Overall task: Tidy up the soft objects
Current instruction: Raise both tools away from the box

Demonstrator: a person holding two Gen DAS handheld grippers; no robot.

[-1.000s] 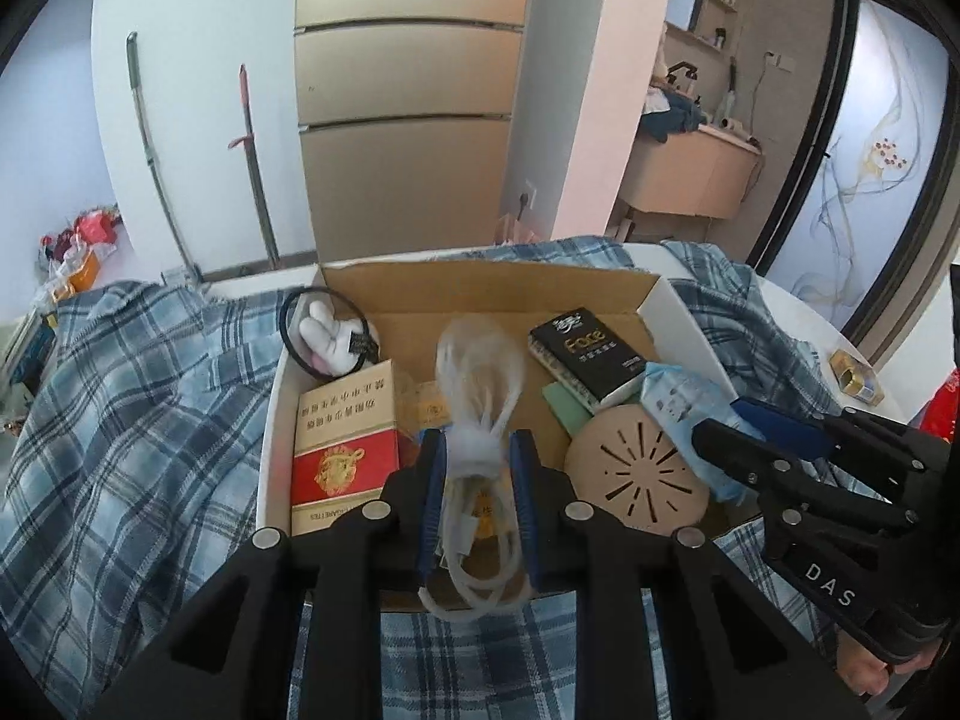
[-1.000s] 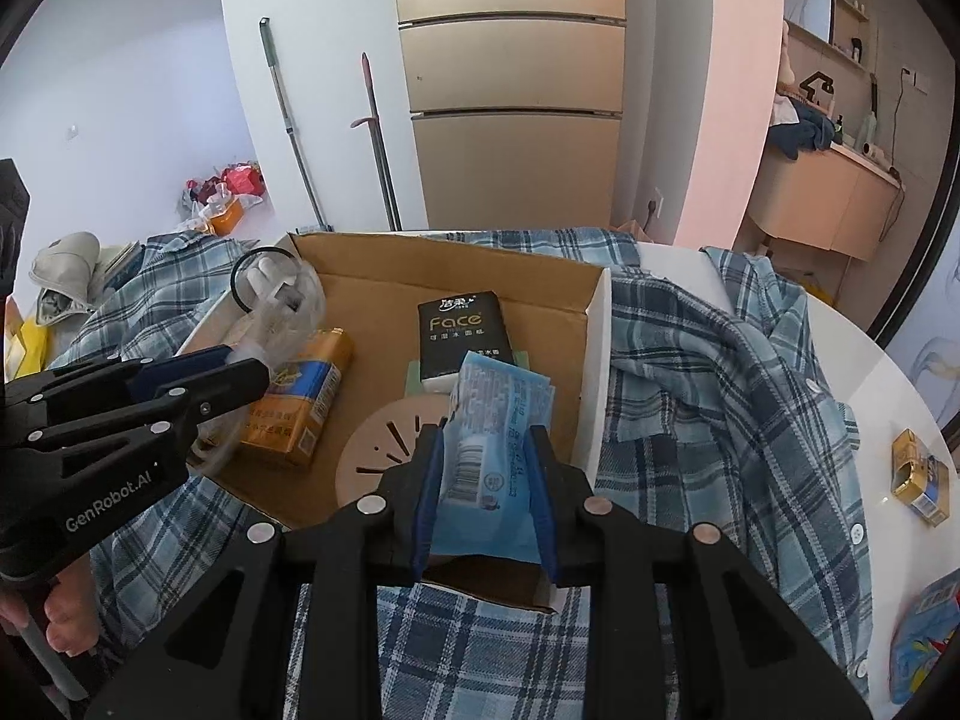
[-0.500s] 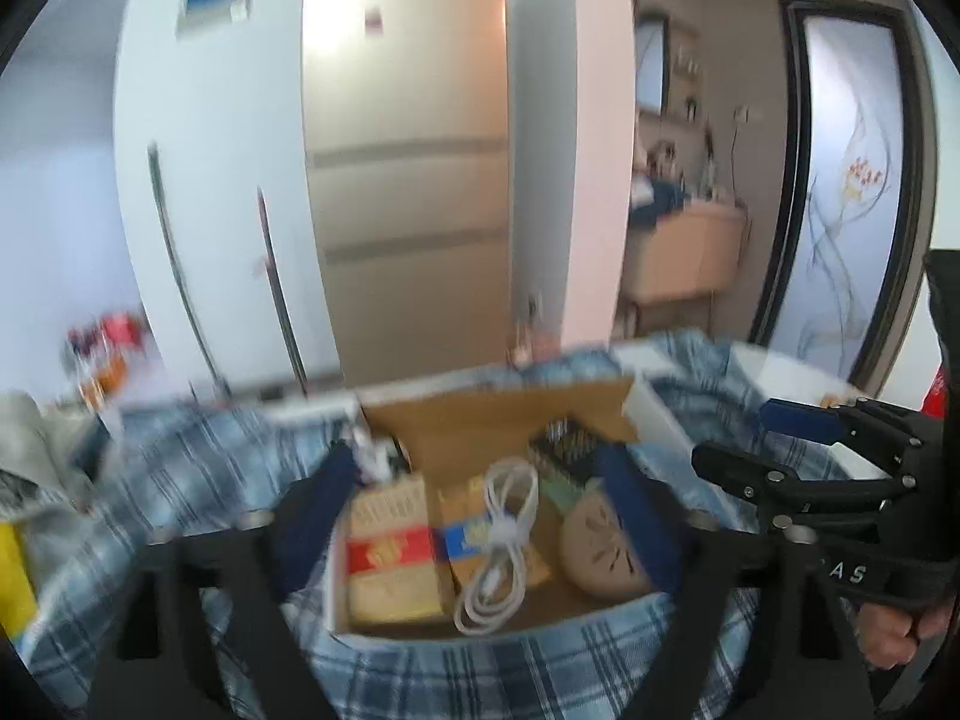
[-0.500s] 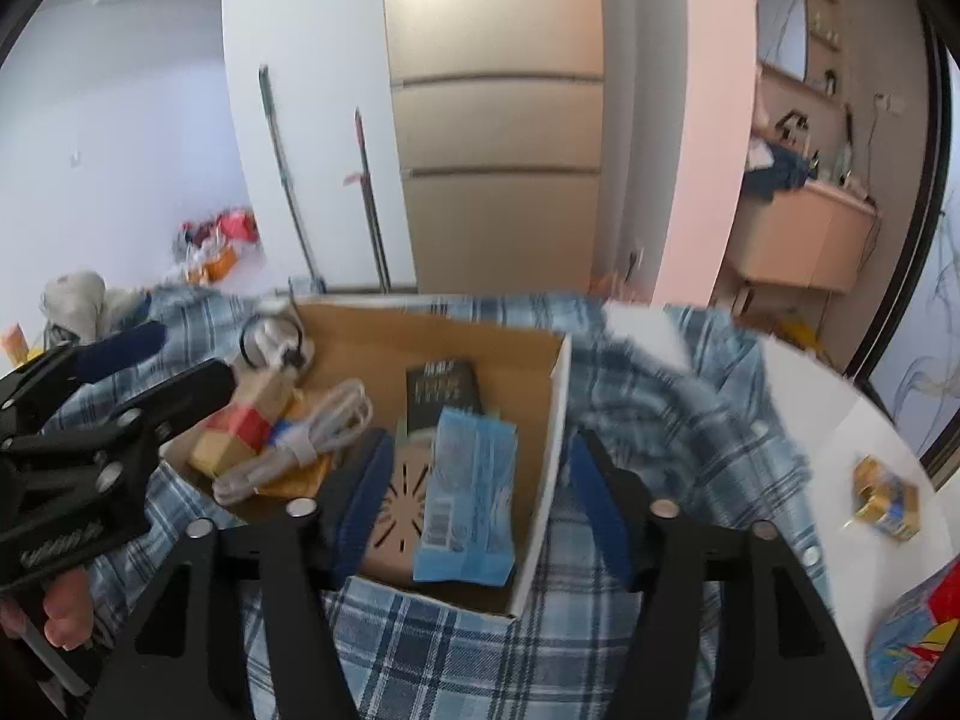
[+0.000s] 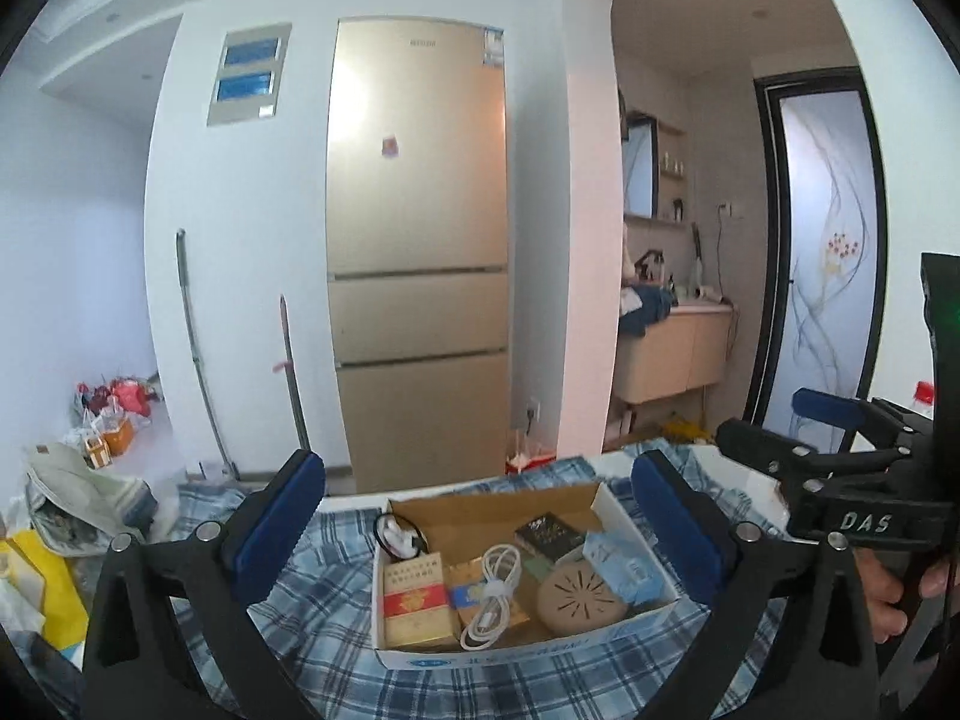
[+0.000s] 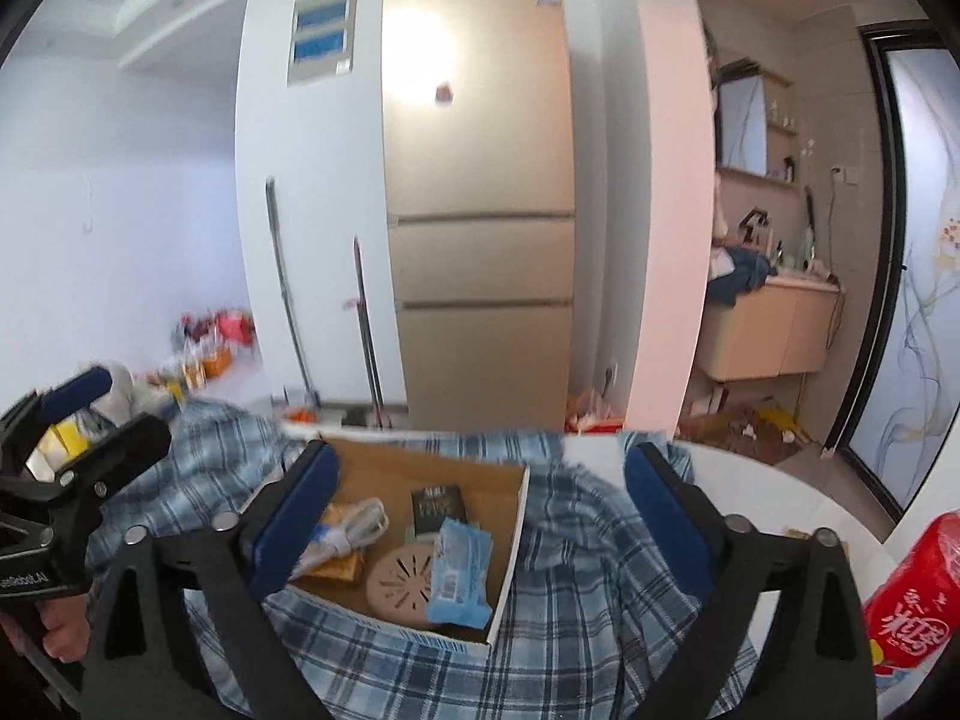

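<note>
**Colours in and around the box**

The cardboard box point(image 5: 606, 495) is brown inside, white outside. It sits on blue-and-white plaid cloth point(image 5: 336, 648). Inside: a white cable point(image 5: 492, 597), a light-blue packet point(image 6: 462, 570), a red-and-cream carton point(image 5: 414, 597), a tan slotted disc point(image 5: 579, 597).

Cardboard box point(image 5: 624, 519): matt brown inside, white printed outer face. Plaid cloth point(image 5: 336, 648) under it: soft woven fabric, blue and white, rumpled. White cable point(image 5: 491, 597): smooth, slightly glossy plastic sheath. Blue packet point(image 6: 462, 576): crinkled film, shiny. Round tan disc point(image 5: 579, 594): matt, slotted, probably plastic; view too soft to be sure. Red-and-gold carton point(image 5: 415, 600): glossy printed card. Fridge point(image 5: 417, 252): brushed golden metal look, bright glare. Left hand-held gripper point(image 5: 480, 516): matt black plastic, blue rubbery pads.
</note>
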